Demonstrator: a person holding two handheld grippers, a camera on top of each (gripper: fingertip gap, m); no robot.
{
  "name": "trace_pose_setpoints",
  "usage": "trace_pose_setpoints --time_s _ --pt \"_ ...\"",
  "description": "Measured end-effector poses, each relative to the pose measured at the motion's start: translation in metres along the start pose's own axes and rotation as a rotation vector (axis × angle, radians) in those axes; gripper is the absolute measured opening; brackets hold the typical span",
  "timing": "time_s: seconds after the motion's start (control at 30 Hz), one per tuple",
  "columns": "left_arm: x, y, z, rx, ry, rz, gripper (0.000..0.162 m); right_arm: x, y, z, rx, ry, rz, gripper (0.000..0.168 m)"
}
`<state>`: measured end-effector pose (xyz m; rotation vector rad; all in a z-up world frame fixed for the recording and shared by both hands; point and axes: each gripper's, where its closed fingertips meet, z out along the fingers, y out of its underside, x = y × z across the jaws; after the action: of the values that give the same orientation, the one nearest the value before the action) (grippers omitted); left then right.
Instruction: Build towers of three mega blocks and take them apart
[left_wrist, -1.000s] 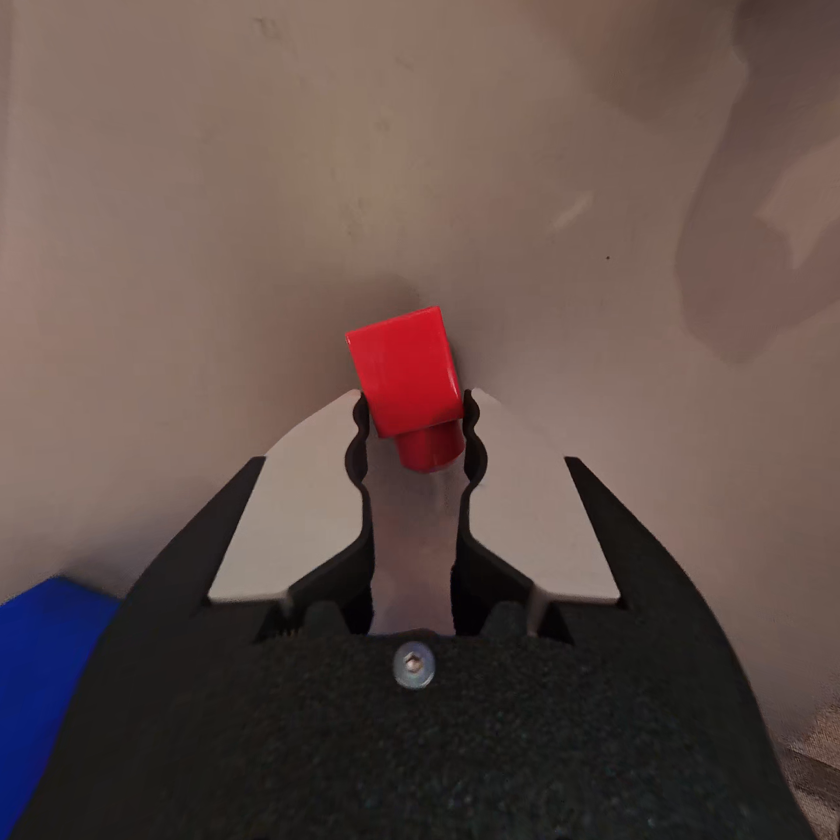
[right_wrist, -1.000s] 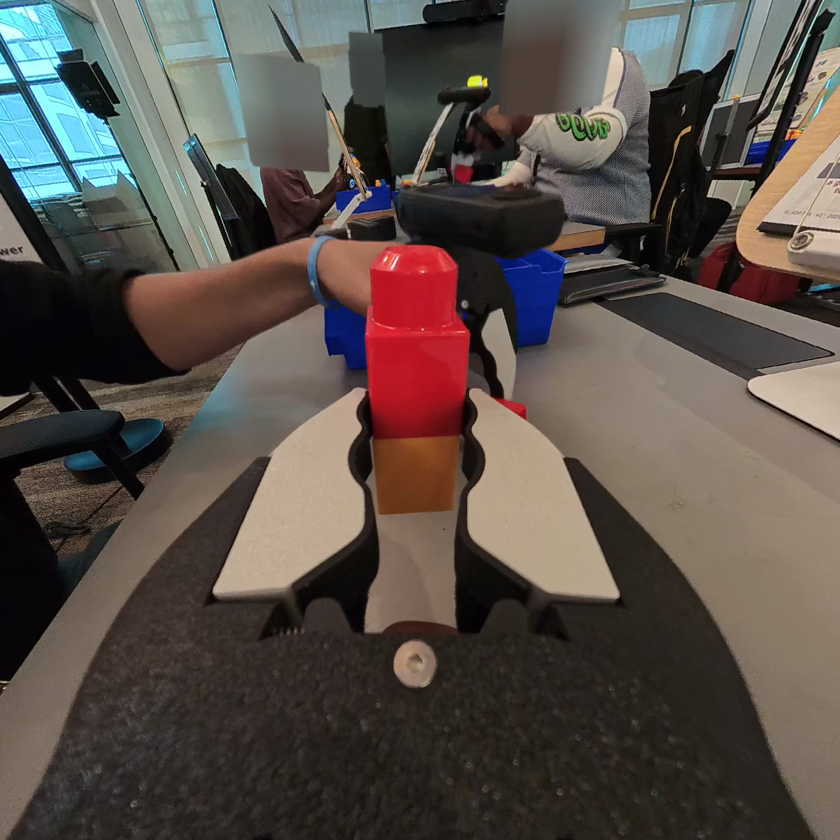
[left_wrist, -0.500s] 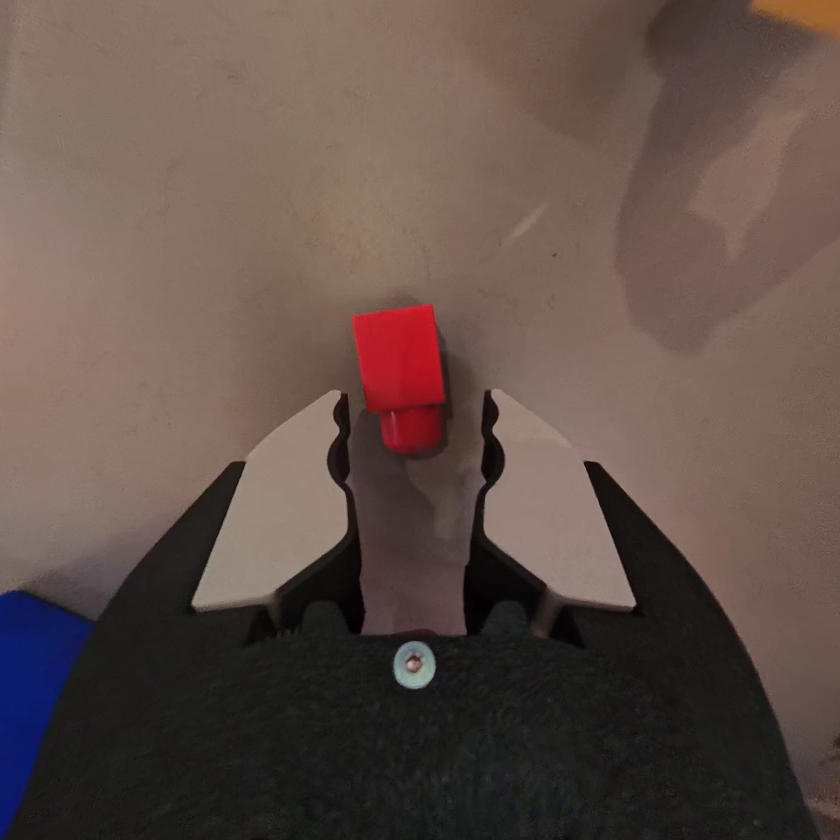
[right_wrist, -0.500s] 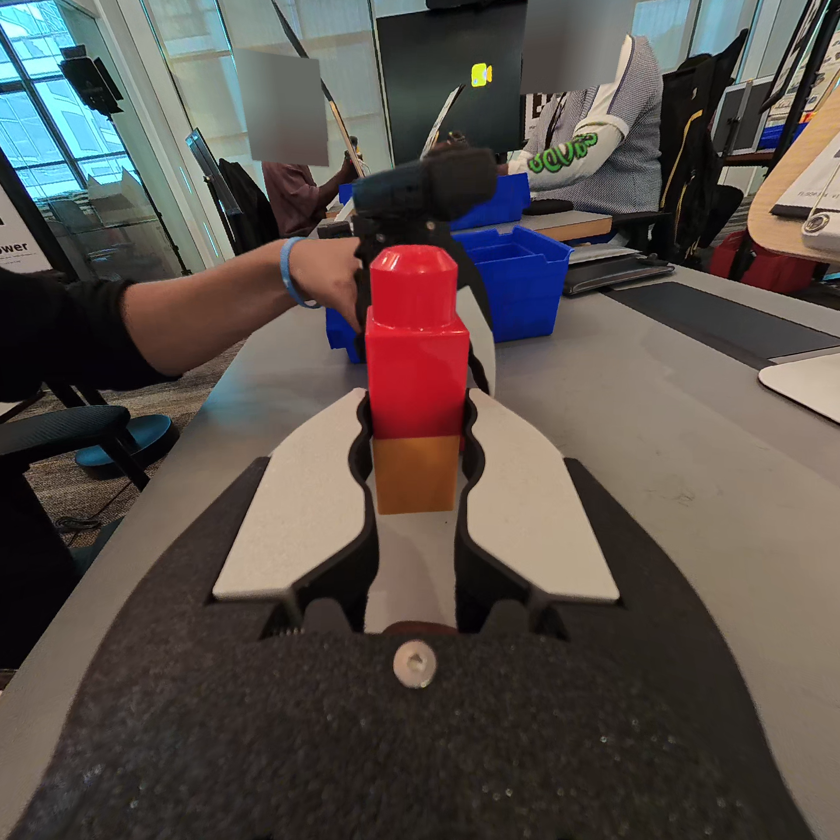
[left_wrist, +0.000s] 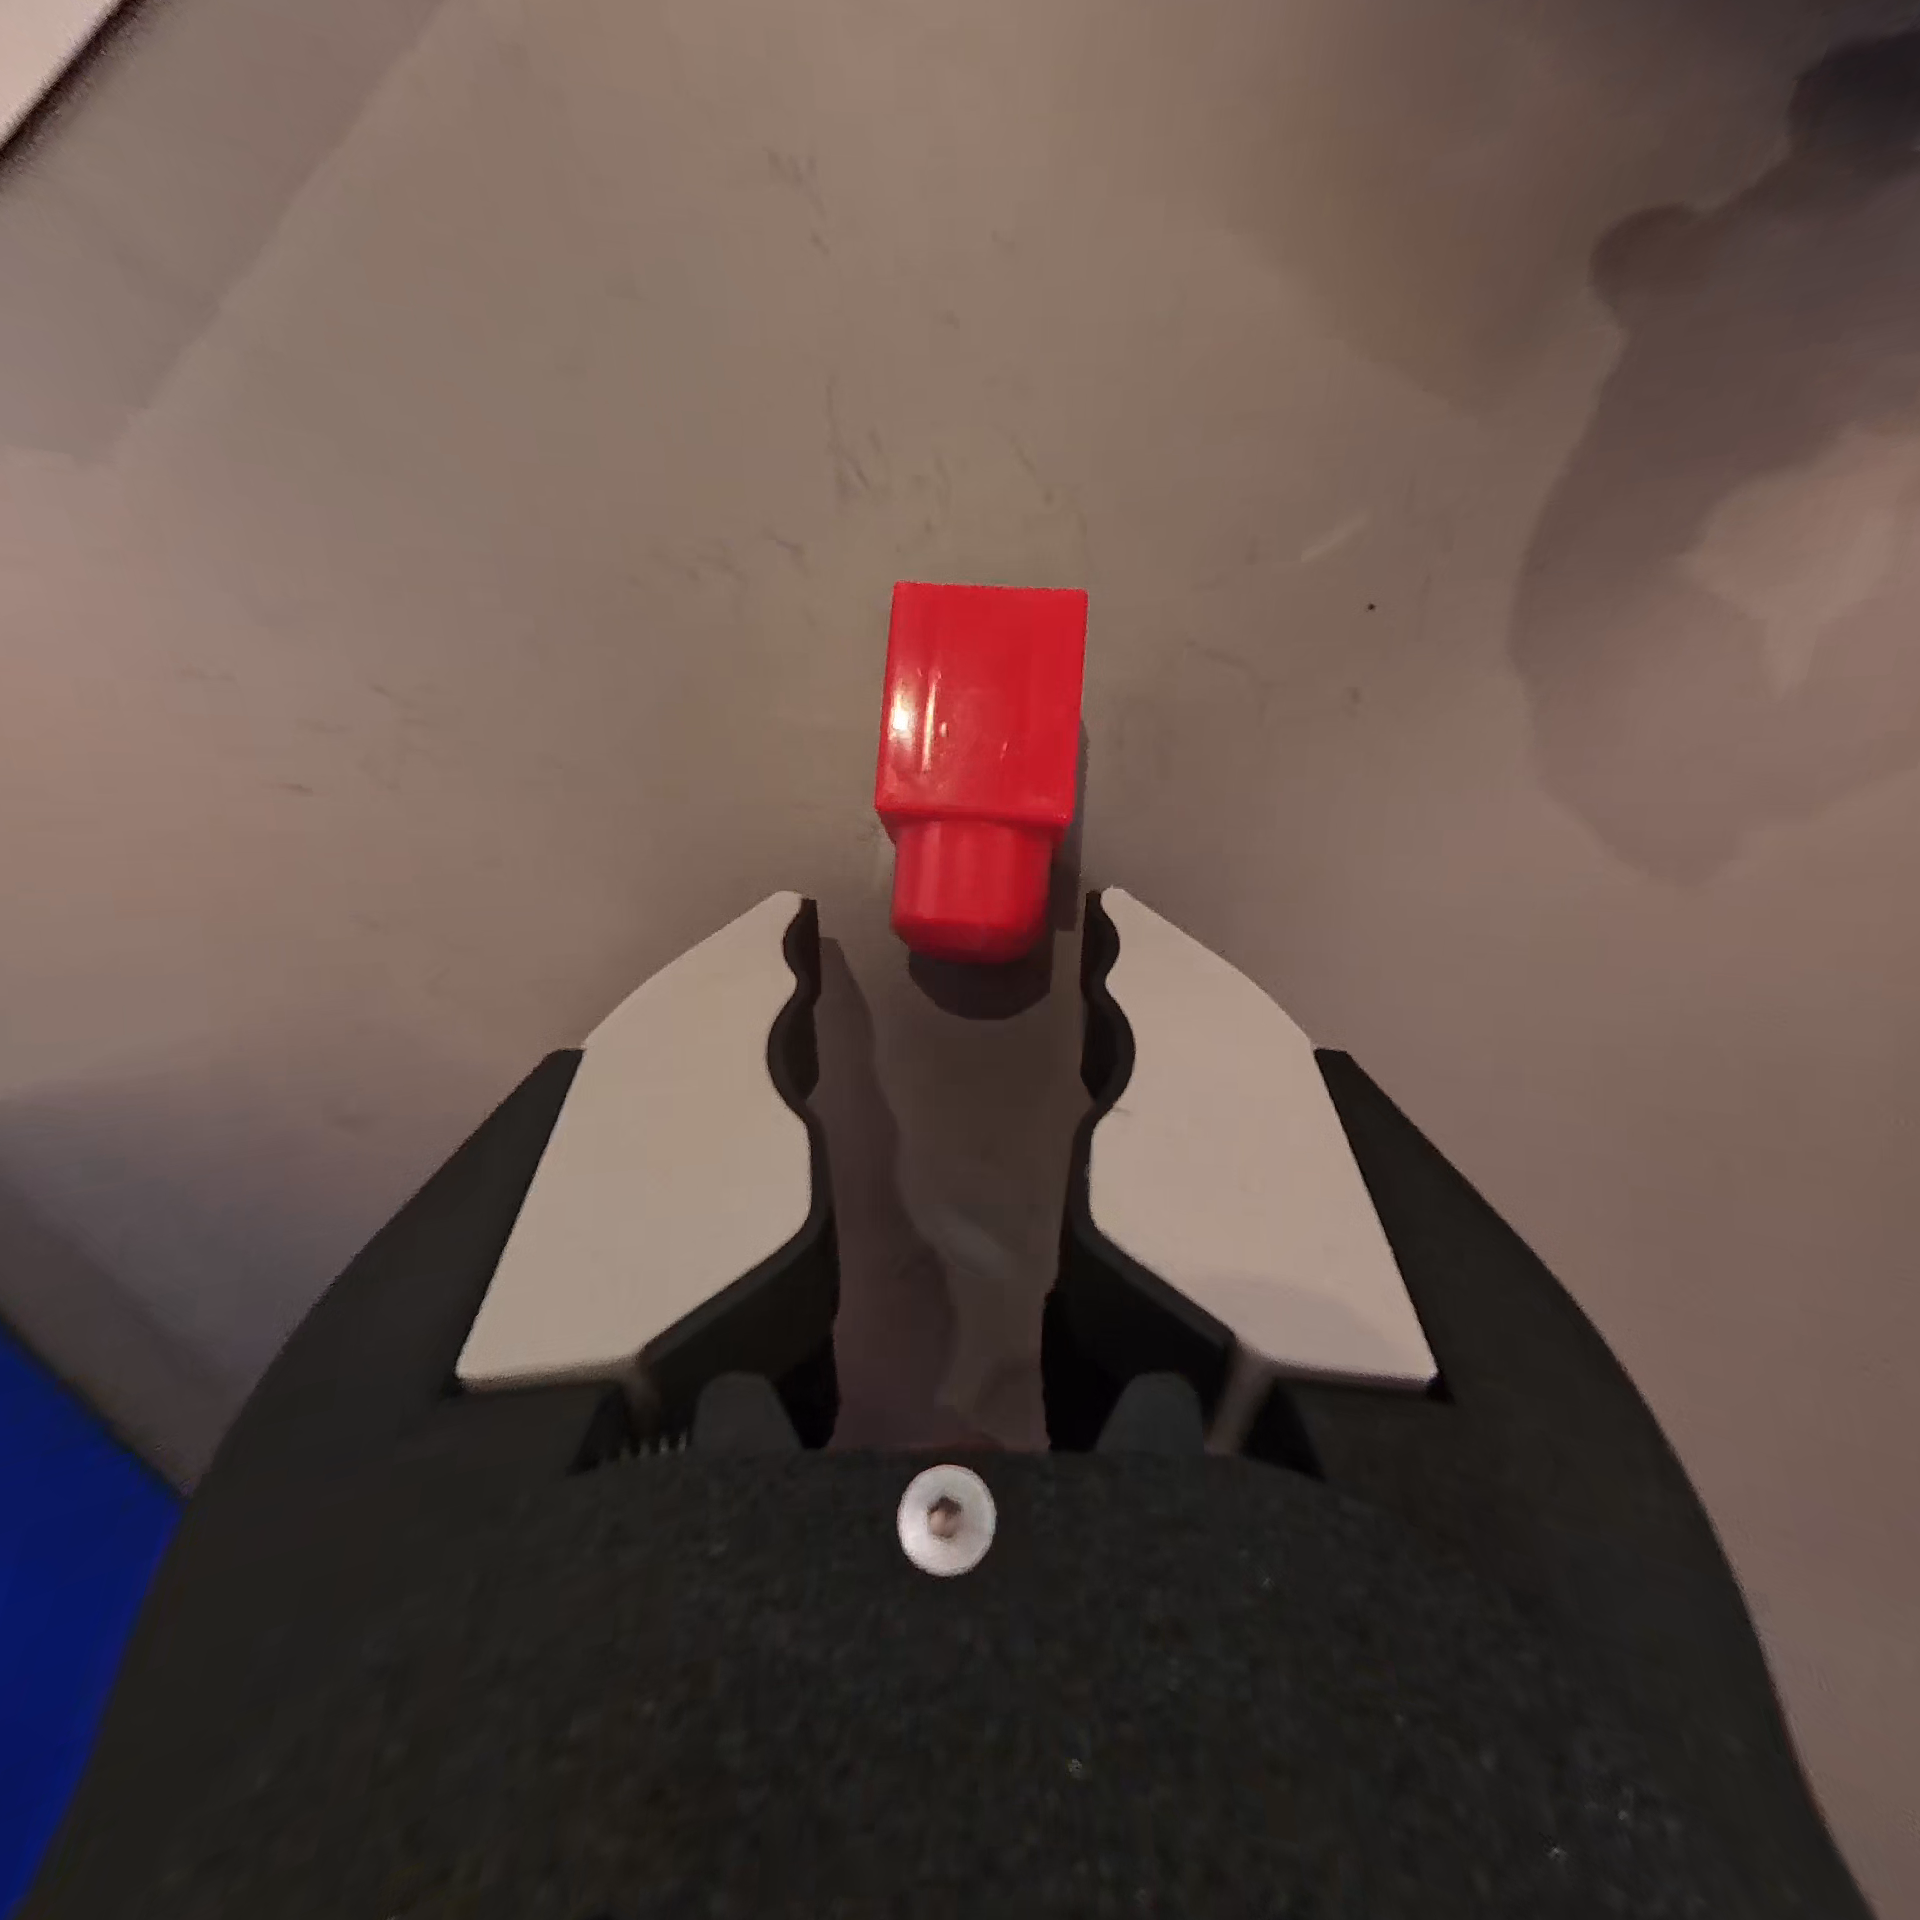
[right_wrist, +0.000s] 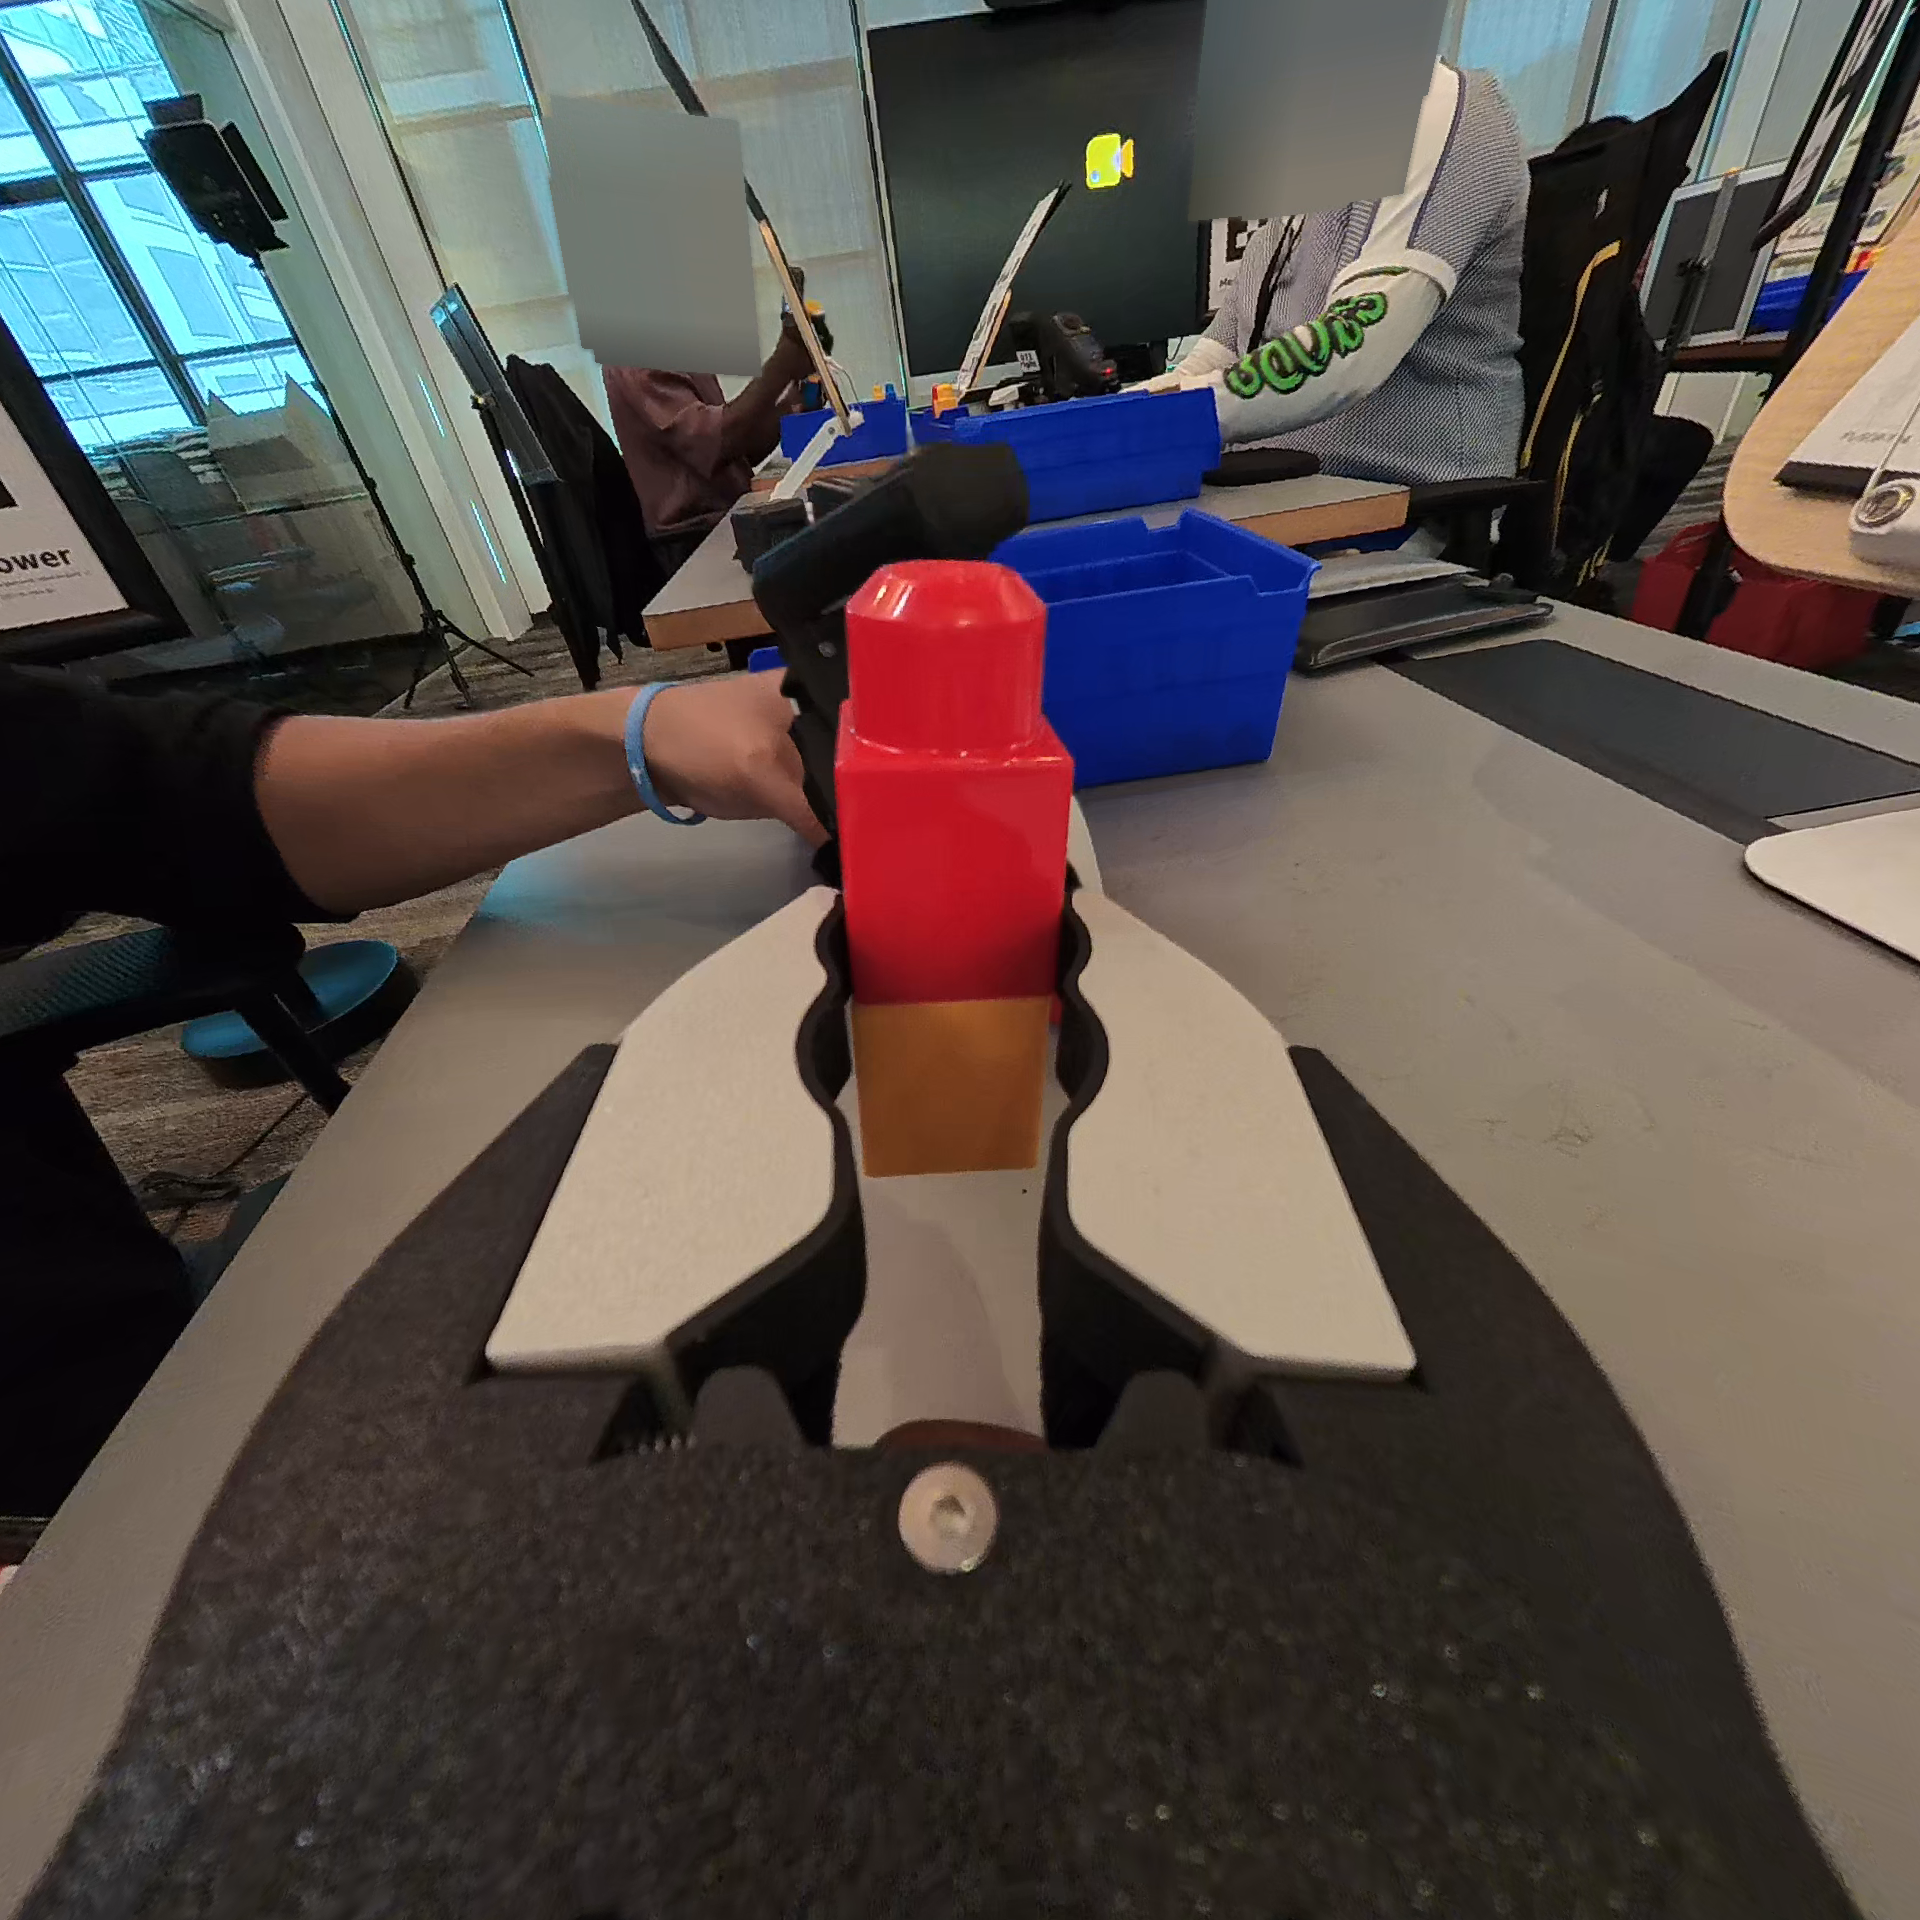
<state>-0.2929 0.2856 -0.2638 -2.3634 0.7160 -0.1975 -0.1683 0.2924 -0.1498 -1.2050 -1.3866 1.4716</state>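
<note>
In the left wrist view a single red block lies on its side on the grey table, stud towards me. My left gripper is open, its fingertips on either side of the stud and clear of it. In the right wrist view my right gripper is shut on a two-block stack, a red block on an orange block, held upright over the table. The left gripper's black body and the hand holding it show just behind the stack.
A blue bin stands on the table behind the stack; its blue corner shows at the lower left of the left wrist view. A dark mat and a white object lie at the right. People sit at a far table. Left tips to right tips: about 15 cm.
My left gripper's pads were against the single red block; they opened and drew back, leaving it lying on the table. My right gripper keeps its hold on the stack.
</note>
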Motion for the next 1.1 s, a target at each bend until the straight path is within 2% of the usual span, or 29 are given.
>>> trace_pose_setpoints --time_s 0.07,0.1,0.23,0.33,0.43,0.53,0.67,0.83,1.03,1.1 --pt "0.003 0.000 0.005 0.002 0.018 -0.001 0.041 0.000 -0.001 -0.001 0.003 0.001 -0.001 0.036" --pt "0.005 -0.002 0.007 0.013 0.032 0.001 0.030 0.001 -0.001 -0.001 0.004 0.002 0.001 0.036" --pt "0.012 -0.009 0.003 0.028 0.037 0.034 0.029 0.003 0.004 0.000 -0.011 0.008 0.002 0.036" --pt "0.017 -0.025 -0.025 0.036 0.059 0.050 0.029 0.007 0.010 0.001 -0.045 0.032 -0.006 0.036" --pt "0.029 -0.049 -0.066 0.013 0.113 0.185 0.029 0.005 0.018 0.005 -0.102 0.022 -0.020 0.036" --pt "0.041 -0.071 -0.098 -0.090 0.169 0.338 0.029 0.001 0.026 0.010 -0.150 0.012 -0.041 0.036" --pt "0.056 -0.095 -0.118 -0.209 0.255 0.462 0.029 -0.005 0.031 0.015 -0.179 -0.019 -0.040 0.036" --pt "0.064 -0.111 -0.116 -0.285 0.303 0.519 0.029 -0.010 0.029 0.018 -0.181 -0.031 -0.046 0.036" --pt "0.073 -0.109 -0.103 -0.375 0.337 0.558 0.029 -0.013 0.031 0.019 -0.204 -0.026 -0.067 0.036" --pt "0.076 -0.114 -0.101 -0.360 0.348 0.554 0.029 -0.012 0.034 0.019 -0.217 -0.017 -0.076 0.036"
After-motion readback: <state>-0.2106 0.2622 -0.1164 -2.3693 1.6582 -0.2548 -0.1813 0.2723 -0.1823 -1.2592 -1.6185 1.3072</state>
